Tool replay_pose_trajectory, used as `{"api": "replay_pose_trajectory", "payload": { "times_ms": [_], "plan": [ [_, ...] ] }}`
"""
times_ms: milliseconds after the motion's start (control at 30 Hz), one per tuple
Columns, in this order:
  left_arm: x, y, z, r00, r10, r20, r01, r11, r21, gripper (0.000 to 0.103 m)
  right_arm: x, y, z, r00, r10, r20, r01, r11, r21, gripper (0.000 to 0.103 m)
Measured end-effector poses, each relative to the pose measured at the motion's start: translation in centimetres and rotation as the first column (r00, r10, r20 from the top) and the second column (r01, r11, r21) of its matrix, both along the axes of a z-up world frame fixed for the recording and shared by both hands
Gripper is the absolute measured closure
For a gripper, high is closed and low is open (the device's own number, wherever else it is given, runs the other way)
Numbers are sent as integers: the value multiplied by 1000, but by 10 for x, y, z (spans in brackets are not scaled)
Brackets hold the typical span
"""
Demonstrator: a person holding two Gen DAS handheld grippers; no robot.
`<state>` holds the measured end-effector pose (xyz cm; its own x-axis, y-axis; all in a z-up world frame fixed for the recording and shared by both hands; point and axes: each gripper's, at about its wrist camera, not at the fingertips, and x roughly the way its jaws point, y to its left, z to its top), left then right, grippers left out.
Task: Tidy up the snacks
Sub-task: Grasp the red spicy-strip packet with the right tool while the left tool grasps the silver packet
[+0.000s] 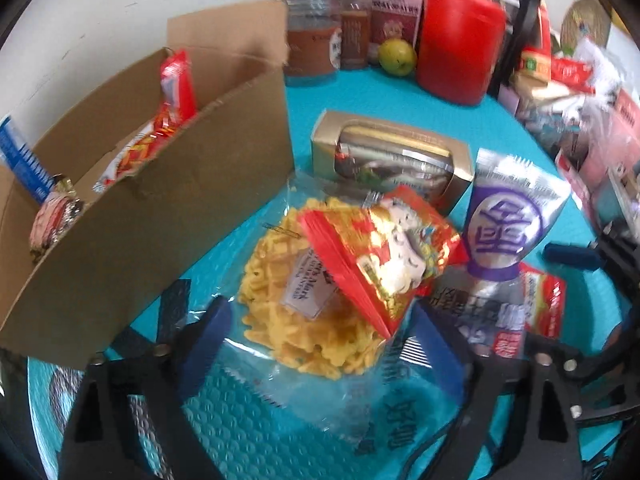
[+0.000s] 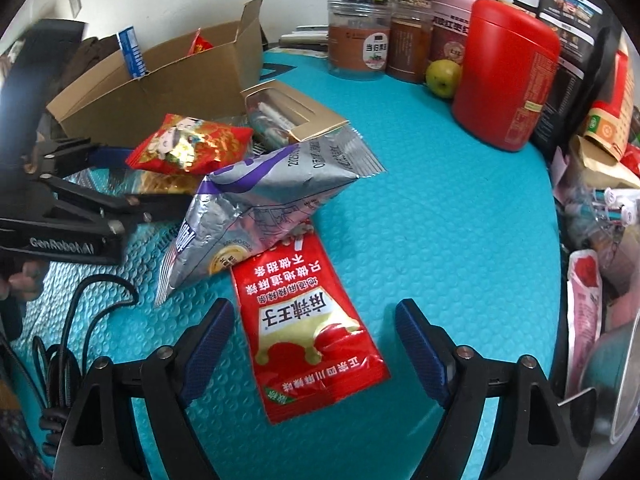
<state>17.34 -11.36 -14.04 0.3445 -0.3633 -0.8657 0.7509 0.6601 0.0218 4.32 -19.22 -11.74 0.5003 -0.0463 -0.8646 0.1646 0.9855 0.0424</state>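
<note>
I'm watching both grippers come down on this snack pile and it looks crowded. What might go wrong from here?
1. The left gripper, jaws open, straddles the clear bag of yellow crisps, but the red-and-gold packet lies on top; lifting may tip it off.
2. The right gripper, jaws open, frames the red sachet, whose top is tucked under the silver-and-purple bag; pulling could drag that bag.
</note>
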Motion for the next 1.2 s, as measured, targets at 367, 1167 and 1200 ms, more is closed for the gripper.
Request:
{"api": "replay_pose_trajectory", "payload": {
  "times_ms": [367,1167,1200],
  "plan": [
    [8,-12,-5,994,-73,81,70,996,49,6,7,4,-4,1000,29,-9,-29,999,-41,20],
    [-68,31,17,990,-126,-58,122,991,-57,40,-47,20,9,1000,-28,8,28,999,39,54],
    [-72,33,16,990,-125,-61,122,991,-57,40,-51,21,10,1000,-28,9,28,999,41,54]
  ]
}}
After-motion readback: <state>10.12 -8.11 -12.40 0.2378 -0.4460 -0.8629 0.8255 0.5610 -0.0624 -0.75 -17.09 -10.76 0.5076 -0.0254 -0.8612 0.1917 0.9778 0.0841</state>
